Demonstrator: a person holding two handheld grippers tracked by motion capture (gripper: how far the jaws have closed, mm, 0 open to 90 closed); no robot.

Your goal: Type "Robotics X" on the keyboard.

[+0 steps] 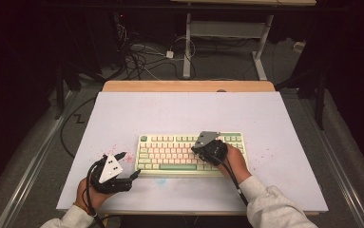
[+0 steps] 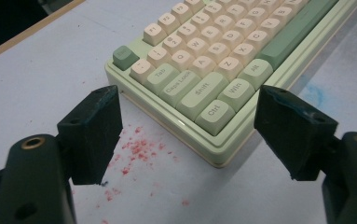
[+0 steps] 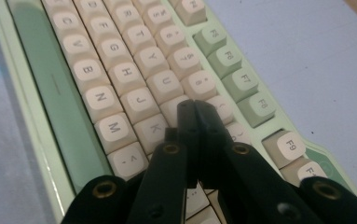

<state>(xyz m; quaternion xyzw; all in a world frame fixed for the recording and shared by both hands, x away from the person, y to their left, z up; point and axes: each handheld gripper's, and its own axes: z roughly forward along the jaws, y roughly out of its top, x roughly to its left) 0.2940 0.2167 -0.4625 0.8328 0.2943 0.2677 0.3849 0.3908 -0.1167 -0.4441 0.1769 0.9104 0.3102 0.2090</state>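
Observation:
A pale green keyboard (image 1: 170,154) with cream and green keys lies in the middle of the white tabletop. My left gripper (image 1: 129,165) rests off the keyboard's left front corner, its jaws open wide with nothing between them. In the left gripper view the left gripper (image 2: 188,100) frames the Ctrl and Shift corner of the keyboard (image 2: 223,42) without touching it. My right gripper (image 1: 201,147) hovers over the right half of the keys. In the right gripper view the right gripper (image 3: 192,106) is shut and empty, tips low over the keyboard (image 3: 120,70) near the K key; I cannot tell whether they touch it.
The white sheet (image 1: 122,114) covers a wooden table whose far edge (image 1: 189,86) shows. Red specks (image 2: 139,149) stain the sheet left of the keyboard, and a blue smear (image 2: 313,93) lies at its front. Cables (image 1: 141,57) and a desk frame (image 1: 187,42) stand beyond.

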